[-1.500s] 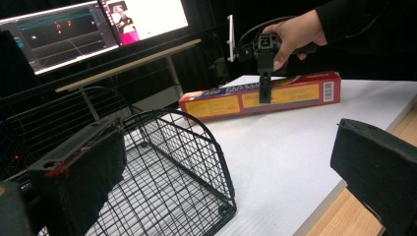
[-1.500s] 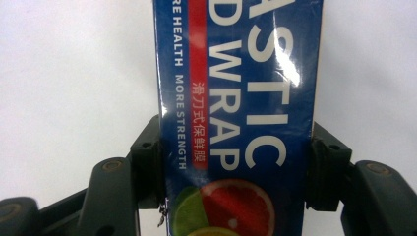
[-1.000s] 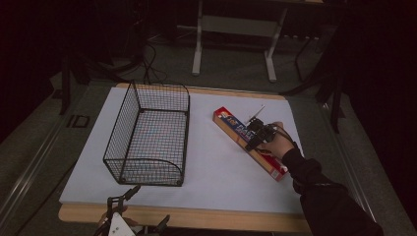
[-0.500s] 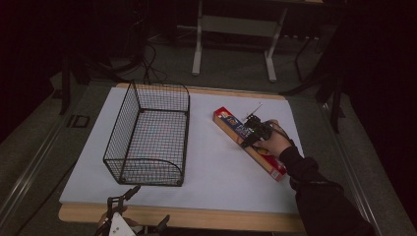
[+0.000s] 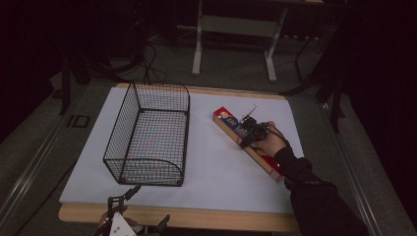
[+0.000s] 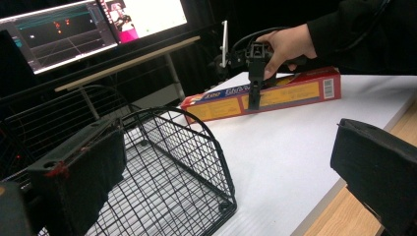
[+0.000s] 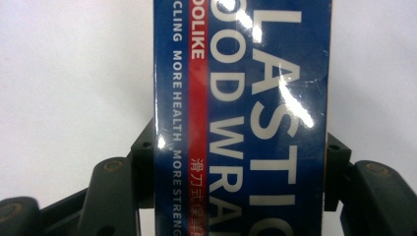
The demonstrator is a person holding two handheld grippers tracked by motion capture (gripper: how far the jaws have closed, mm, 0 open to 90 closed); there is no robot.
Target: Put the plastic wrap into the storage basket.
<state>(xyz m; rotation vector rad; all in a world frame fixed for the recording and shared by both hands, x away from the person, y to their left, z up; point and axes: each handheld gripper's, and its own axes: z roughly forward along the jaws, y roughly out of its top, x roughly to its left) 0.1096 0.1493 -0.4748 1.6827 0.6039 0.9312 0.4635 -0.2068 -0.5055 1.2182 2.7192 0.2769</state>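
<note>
Your left claw [image 5: 129, 195] is waiting at the near edge of the desk [image 5: 216, 172], its jaws standing wide apart with nothing between them, just in front of the wire basket [image 5: 147, 135]. Farther out, your right claw [image 5: 250, 133] is closing on the long box of plastic wrap [image 5: 246, 142], which is lying flat on the white sheet to the right of the basket, well apart from it. In the right gripper view the pads are pressing both long sides of the box [image 7: 241, 118]. Since you are gripping it near the middle, keep it level as you are lifting, so neither end is dipping or dragging on the way to the basket.
</note>
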